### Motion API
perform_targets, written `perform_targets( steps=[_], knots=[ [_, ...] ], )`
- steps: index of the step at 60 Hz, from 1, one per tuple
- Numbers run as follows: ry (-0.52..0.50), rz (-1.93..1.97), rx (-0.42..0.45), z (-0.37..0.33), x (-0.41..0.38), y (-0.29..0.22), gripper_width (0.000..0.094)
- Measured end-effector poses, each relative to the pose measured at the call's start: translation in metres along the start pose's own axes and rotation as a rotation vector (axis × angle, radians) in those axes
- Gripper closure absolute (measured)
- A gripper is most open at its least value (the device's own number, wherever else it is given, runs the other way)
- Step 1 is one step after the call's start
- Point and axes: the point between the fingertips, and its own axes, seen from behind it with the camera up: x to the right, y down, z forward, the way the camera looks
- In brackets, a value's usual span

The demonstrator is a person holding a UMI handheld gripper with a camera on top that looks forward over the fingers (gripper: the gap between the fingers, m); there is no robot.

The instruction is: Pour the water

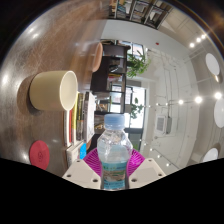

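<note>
A clear plastic water bottle (115,155) with a pale blue label stands between my gripper's (115,166) two fingers. The magenta pads (92,158) press on both its sides. The bottle's neck points away from me. A cream cup (52,92) stands on the brown table (22,70) ahead and to the left of the bottle, apart from it, with its open mouth facing the bottle's side. The whole scene looks rolled, so the table runs up the left side. I cannot tell whether the bottle has its cap on.
A round pink-red thing (40,153) lies on the table near the left finger. Beyond the cup are dark chairs (108,62), a green plant (136,66) and a bright room with ceiling lights.
</note>
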Motion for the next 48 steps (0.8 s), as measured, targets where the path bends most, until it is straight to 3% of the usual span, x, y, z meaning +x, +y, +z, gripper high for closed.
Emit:
perform_targets(
  steps=[18, 31, 38, 48],
  knots=[
    [0.080, -0.515, 0.132, 0.034, -0.016, -0.056, 0.0663],
    [0.105, -0.630, 0.148, 0.045, -0.025, -0.060, 0.0662],
    [0.105, -0.522, 0.134, 0.046, -0.013, -0.054, 0.0660],
    [0.077, -0.004, 0.061, 0.044, 0.029, -0.021, 0.0651]
  ],
)
